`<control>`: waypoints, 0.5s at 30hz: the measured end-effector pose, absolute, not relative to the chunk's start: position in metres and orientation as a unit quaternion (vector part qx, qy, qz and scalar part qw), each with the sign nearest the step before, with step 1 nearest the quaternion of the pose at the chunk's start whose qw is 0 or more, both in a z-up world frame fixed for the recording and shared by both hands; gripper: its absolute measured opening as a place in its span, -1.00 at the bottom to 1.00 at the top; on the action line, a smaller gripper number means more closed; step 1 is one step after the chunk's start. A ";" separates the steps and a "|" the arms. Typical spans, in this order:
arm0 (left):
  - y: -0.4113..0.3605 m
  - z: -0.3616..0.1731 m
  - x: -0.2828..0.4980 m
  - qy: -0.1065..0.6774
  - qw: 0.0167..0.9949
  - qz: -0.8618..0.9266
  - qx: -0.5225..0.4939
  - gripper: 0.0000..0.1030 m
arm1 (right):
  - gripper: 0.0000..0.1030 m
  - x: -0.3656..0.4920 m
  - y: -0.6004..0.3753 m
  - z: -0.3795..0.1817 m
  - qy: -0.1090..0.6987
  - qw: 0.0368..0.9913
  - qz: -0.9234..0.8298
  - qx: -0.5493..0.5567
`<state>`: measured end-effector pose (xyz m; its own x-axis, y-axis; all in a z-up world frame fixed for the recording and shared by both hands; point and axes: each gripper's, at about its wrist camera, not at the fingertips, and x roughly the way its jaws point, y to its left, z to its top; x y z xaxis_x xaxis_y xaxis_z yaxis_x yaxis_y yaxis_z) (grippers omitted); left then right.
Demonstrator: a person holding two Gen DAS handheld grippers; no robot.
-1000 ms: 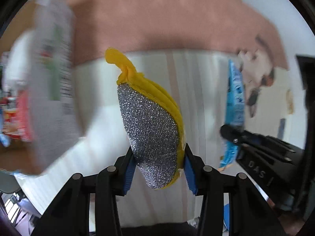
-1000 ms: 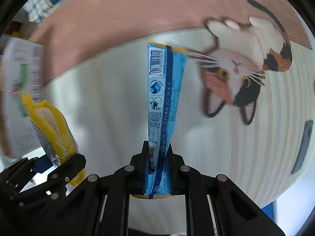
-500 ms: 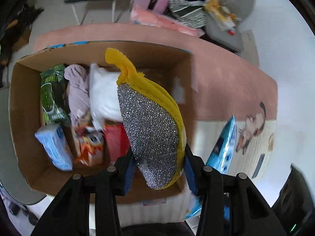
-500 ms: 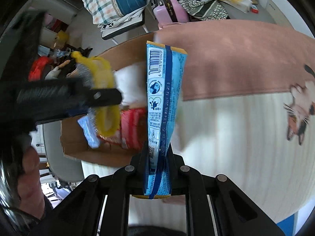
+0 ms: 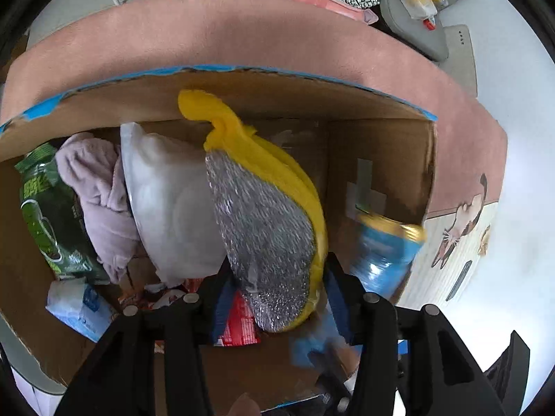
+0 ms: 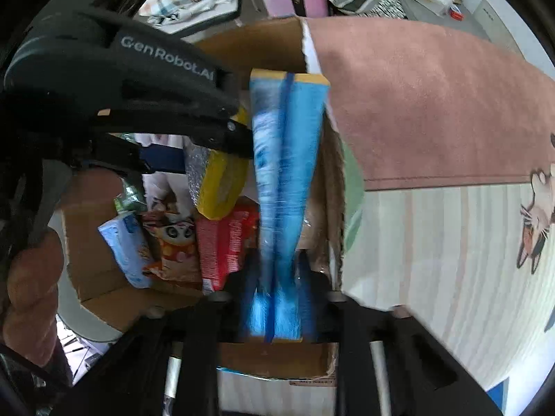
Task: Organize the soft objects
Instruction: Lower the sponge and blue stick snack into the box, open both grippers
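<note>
My left gripper (image 5: 275, 286) is shut on a yellow sponge with a silver scouring face (image 5: 267, 228) and holds it inside the open cardboard box (image 5: 381, 159). My right gripper (image 6: 279, 286) is shut on a blue snack packet (image 6: 282, 180) and holds it upright over the box's right side. The packet also shows in the left wrist view (image 5: 385, 253), blurred, by the box's right wall. The left gripper and the sponge (image 6: 220, 187) show in the right wrist view, left of the packet.
In the box lie a white pillow-like bag (image 5: 170, 204), a lilac cloth (image 5: 100, 190), a green packet (image 5: 48, 215), a light blue pack (image 5: 76, 306), a red packet (image 6: 225, 246) and a cartoon snack bag (image 6: 170, 246). The box stands on a pink rug (image 6: 433, 104) beside a cat-print mat (image 6: 433, 260).
Both grippers have moved from above the mat to the box and lowered into it. The sponge and the packet stay gripped.
</note>
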<state>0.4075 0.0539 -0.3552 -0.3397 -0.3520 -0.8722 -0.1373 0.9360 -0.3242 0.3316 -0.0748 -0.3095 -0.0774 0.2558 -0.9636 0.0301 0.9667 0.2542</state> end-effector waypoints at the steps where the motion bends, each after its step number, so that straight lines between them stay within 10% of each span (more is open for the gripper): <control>1: 0.056 -0.354 0.408 0.811 0.556 -0.097 -0.153 0.04 | 0.03 0.331 -0.075 -0.309 0.730 0.671 0.081 0.102; 4: 0.059 -0.344 0.410 0.801 0.575 -0.093 -0.135 0.31 | 0.04 0.331 -0.077 -0.305 0.730 0.672 0.076 0.102; 15: 0.088 -0.293 0.380 0.750 0.651 -0.053 -0.098 0.32 | 0.17 0.320 -0.076 -0.287 0.722 0.683 0.052 0.092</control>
<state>0.3801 0.0882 -0.2931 -0.1322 -0.2173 -0.9671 -0.0784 0.9749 -0.2084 0.3198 -0.0765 -0.2873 -0.0492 0.2051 -0.9775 0.0620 0.9774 0.2020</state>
